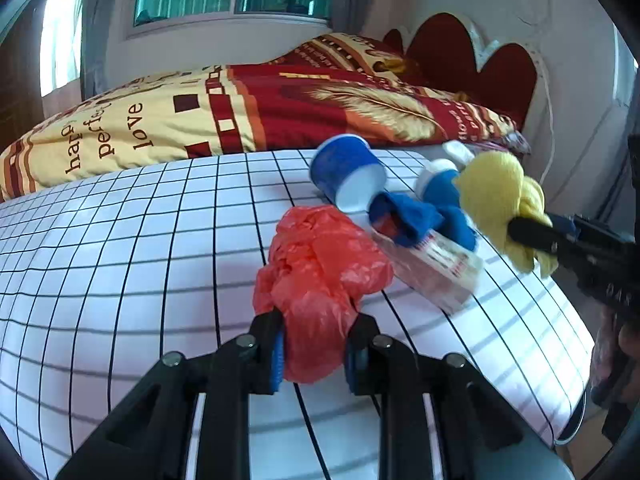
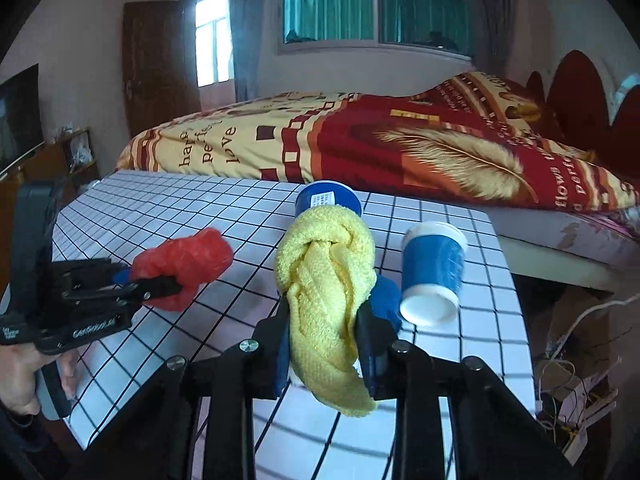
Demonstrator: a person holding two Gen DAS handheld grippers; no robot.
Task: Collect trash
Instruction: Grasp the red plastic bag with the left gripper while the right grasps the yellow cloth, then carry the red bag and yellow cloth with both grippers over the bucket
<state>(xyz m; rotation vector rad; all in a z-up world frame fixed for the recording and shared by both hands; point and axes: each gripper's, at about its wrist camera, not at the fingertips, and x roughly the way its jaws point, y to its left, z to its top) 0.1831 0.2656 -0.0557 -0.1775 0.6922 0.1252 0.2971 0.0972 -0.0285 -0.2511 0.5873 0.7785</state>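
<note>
Left hand-held gripper pinching red plastic bag; right hand-held gripper pinching knotted yellow towel; blue cups toward the counter's far edge.

Black plastic grippers, blue pads, silver screws, white lettering on the side; bare hand on a handle.

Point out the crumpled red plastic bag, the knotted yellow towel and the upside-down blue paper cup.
Crumpled red plastic bag (image 1: 320, 280), left wrist view, bag's middle.
Knotted yellow towel (image 2: 324, 276), right wrist view, on the knot.
Upside-down blue paper cup (image 2: 432, 264), right wrist view, side wall.
</note>
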